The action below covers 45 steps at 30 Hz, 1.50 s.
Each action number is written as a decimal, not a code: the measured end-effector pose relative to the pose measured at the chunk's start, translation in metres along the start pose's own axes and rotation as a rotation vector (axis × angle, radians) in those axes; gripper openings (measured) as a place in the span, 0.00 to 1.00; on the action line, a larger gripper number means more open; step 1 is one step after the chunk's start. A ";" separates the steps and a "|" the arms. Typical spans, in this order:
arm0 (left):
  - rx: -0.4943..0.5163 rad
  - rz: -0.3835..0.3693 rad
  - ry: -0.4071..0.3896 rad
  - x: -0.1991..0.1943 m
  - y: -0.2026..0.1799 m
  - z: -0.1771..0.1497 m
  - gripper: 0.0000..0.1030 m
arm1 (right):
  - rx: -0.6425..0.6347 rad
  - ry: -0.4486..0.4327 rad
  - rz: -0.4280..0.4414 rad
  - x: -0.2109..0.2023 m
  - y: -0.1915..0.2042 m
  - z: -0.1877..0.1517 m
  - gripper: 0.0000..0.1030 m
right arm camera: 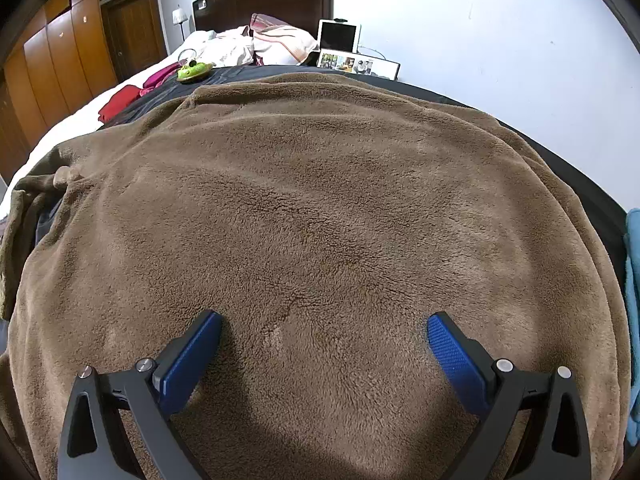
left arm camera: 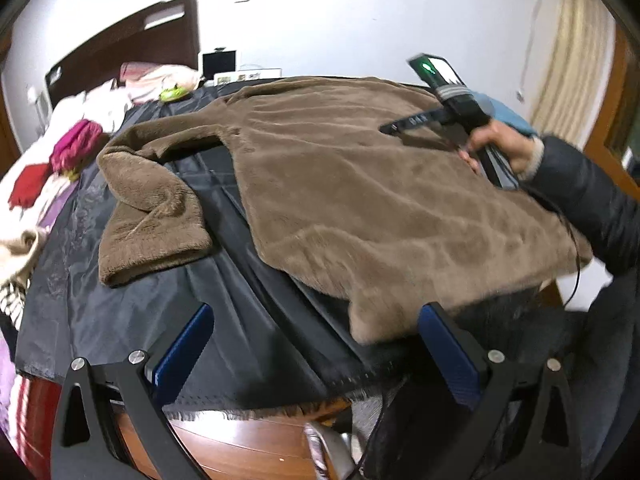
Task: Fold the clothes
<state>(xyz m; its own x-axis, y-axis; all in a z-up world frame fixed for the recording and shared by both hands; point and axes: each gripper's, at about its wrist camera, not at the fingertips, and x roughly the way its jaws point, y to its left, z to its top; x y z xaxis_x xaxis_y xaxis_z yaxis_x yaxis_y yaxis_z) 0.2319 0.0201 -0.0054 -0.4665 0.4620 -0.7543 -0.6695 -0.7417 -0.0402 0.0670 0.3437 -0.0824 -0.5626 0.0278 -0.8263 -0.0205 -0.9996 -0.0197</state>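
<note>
A brown fleece garment (left arm camera: 360, 184) lies spread flat on a black sheet (left arm camera: 132, 312), one sleeve (left arm camera: 148, 212) bent out to the left. My left gripper (left arm camera: 316, 316) hangs open above the sheet's near edge, by the garment's lower corner, holding nothing. A hand (left arm camera: 504, 148) holds the right gripper device (left arm camera: 448, 100) low over the garment's far right side. In the right wrist view the brown fleece garment (right arm camera: 320, 208) fills the picture, and my right gripper (right arm camera: 324, 324) is open just above it with only fabric between the blue fingers (right arm camera: 192, 356).
A bed to the left carries red cloth (left arm camera: 28, 188), magenta cloth (left arm camera: 76, 144) and pale bedding (right arm camera: 248, 46). A green object (right arm camera: 194, 70) sits at the sheet's far edge. Framed photos (right arm camera: 356, 64) stand by the white wall. Blue cloth (right arm camera: 632, 320) lies at the right. Wooden flooring (left arm camera: 248, 448) shows below.
</note>
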 end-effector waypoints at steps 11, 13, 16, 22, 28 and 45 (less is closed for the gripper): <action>0.046 0.094 -0.026 0.030 -0.035 -0.005 0.72 | 0.002 -0.003 -0.002 0.000 0.000 0.000 1.00; 0.023 0.092 -0.020 0.036 -0.037 -0.006 0.55 | 0.002 -0.004 -0.002 0.000 0.000 0.000 1.00; -0.030 0.053 -0.022 0.034 -0.037 -0.009 0.26 | 0.002 -0.005 -0.002 0.000 0.000 -0.001 1.00; -0.114 -0.057 0.011 0.009 -0.027 -0.025 0.13 | 0.000 -0.006 0.001 0.000 -0.001 -0.001 1.00; -0.171 -0.032 0.070 -0.003 -0.011 -0.047 0.13 | -0.002 -0.007 0.005 -0.001 -0.003 -0.002 1.00; -0.069 -0.099 -0.093 -0.026 -0.011 0.024 0.83 | -0.281 0.005 0.211 -0.088 0.073 -0.071 1.00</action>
<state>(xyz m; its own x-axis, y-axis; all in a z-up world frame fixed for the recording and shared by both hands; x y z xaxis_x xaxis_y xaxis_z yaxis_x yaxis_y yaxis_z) 0.2377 0.0284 0.0302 -0.4539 0.5752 -0.6806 -0.6751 -0.7205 -0.1587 0.1738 0.2677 -0.0514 -0.5261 -0.1786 -0.8314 0.3240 -0.9461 -0.0018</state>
